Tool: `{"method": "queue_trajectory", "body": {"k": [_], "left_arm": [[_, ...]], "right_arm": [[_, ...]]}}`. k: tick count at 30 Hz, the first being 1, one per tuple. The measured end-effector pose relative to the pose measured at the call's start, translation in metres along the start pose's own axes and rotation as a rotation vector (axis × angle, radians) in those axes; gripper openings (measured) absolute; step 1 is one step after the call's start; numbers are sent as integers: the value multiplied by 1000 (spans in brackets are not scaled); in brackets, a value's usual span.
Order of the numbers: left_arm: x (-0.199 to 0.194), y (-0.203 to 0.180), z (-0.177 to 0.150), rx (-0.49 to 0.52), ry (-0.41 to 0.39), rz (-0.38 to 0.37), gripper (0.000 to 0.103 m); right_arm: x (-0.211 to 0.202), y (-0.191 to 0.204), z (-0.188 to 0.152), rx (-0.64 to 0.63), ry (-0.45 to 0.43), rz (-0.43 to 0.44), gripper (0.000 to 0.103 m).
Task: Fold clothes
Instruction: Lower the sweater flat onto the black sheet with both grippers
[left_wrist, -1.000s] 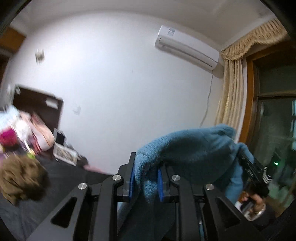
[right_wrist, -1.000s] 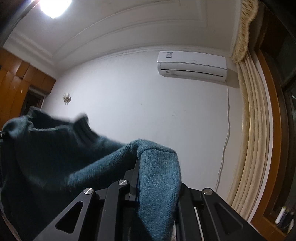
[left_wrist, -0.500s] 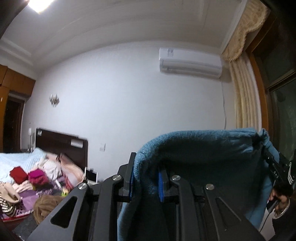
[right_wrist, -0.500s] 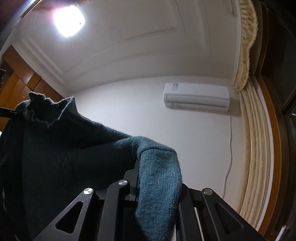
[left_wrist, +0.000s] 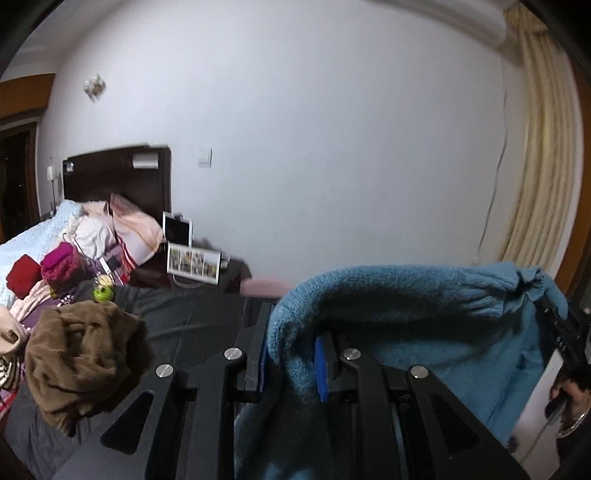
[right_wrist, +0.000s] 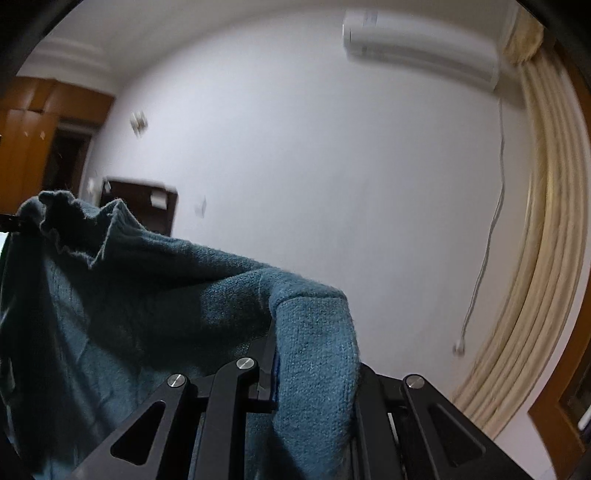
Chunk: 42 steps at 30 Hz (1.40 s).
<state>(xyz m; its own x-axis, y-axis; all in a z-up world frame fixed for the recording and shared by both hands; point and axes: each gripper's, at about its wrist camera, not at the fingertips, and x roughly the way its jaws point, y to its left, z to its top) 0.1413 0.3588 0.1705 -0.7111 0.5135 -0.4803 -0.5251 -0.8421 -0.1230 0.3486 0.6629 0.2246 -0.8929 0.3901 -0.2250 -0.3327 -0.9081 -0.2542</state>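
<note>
A teal knitted sweater (left_wrist: 424, 317) hangs in the air, stretched between both grippers. My left gripper (left_wrist: 291, 354) is shut on one edge of it, blue pads pinching the knit. My right gripper (right_wrist: 314, 369) is shut on the other edge, and the sweater (right_wrist: 129, 295) stretches away to the left in that view. In the left wrist view the right gripper (left_wrist: 561, 332) shows at the far right, gripping the sweater's corner.
A dark grey bed surface (left_wrist: 192, 317) lies below. A brown garment (left_wrist: 81, 354) is heaped on it at the left. A pile of mixed clothes (left_wrist: 55, 258) sits by the dark headboard (left_wrist: 118, 177). A framed picture (left_wrist: 192, 262), curtains (right_wrist: 517, 295) and an air conditioner (right_wrist: 421, 48) line the wall.
Both views have tilted downward: the bed and clothes pile fill more of the left view, and the ceiling light has left the right view. Both grips are unchanged.
</note>
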Motion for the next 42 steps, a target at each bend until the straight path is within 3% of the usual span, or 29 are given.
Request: {"method": "queue_trajectory", "body": {"k": [5,11,20,24,25,27,31,37,40,42], "left_arm": [[117,9,-17,7,178,4,22],[238,27,-62,4,411,9,22],[333,44,-115,-37,654,13,28],[348,54,-120,-53,695,31,47],[350,57,-121,-57,695,34,53],[351,62,-121,-68,697,37,60],[347,64,-123,-92,694,30,64],[344,64,-125,-99,694,33,68],[341,62,-126,-96,688,30,69],[342,60,-129,-88,689,30,69]], "right_arm": [[109,11,-37,40,213,-12,11],[222,28,-91,61,460,-20,11],[299,57,-148,59,710,0,14],[316,58,-170,85,821,-7,35],[316,55,-171,102,825,-23,53],[314,46,-171,135,819,-64,68],[305,39,-160,173,798,-92,68],[290,69,-115,18,630,-222,69],[296,74,-108,120,615,-116,69],[309,84,-114,195,676,40,69]]}}
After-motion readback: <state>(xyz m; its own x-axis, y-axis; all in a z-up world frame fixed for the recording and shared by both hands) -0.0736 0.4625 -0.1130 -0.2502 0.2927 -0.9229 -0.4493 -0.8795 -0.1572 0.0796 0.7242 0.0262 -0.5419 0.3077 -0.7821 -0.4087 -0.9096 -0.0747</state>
